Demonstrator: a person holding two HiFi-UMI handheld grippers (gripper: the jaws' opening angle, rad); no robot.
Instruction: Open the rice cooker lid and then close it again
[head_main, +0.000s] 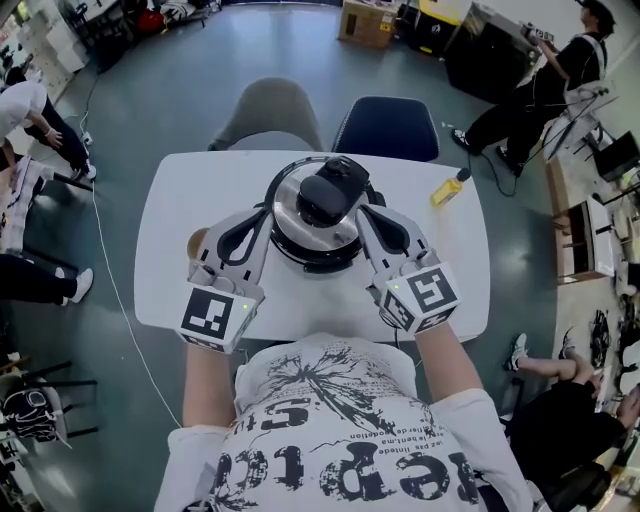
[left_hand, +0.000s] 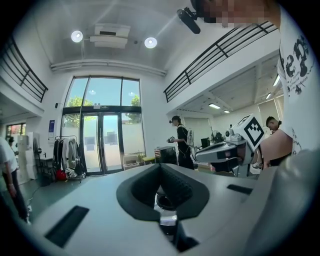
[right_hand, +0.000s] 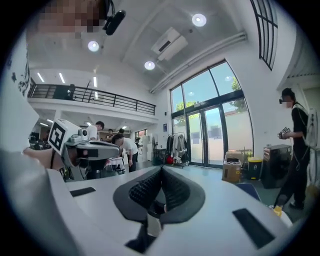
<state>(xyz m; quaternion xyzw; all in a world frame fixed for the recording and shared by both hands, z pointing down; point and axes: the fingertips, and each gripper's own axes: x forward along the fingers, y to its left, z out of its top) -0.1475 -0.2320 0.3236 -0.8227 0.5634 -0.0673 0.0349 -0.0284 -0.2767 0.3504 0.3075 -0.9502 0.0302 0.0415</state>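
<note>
The rice cooker (head_main: 305, 222) stands in the middle of the white table (head_main: 170, 260); its round silver lid carries a black top piece (head_main: 335, 190). From above I cannot tell whether the lid is latched. My left gripper (head_main: 268, 212) lies against the cooker's left side, and my right gripper (head_main: 364, 208) sits at its right side beside the black piece. Both point level across the room, so neither gripper view shows the cooker. The left gripper (left_hand: 160, 166) and the right gripper (right_hand: 161, 170) are each shut, pads meeting, nothing between them.
A yellow object (head_main: 447, 188) lies on the table's far right. A grey chair (head_main: 270, 115) and a dark blue chair (head_main: 388, 128) stand behind the table. People stand around the room's edges, and a cardboard box (head_main: 367, 20) sits far back.
</note>
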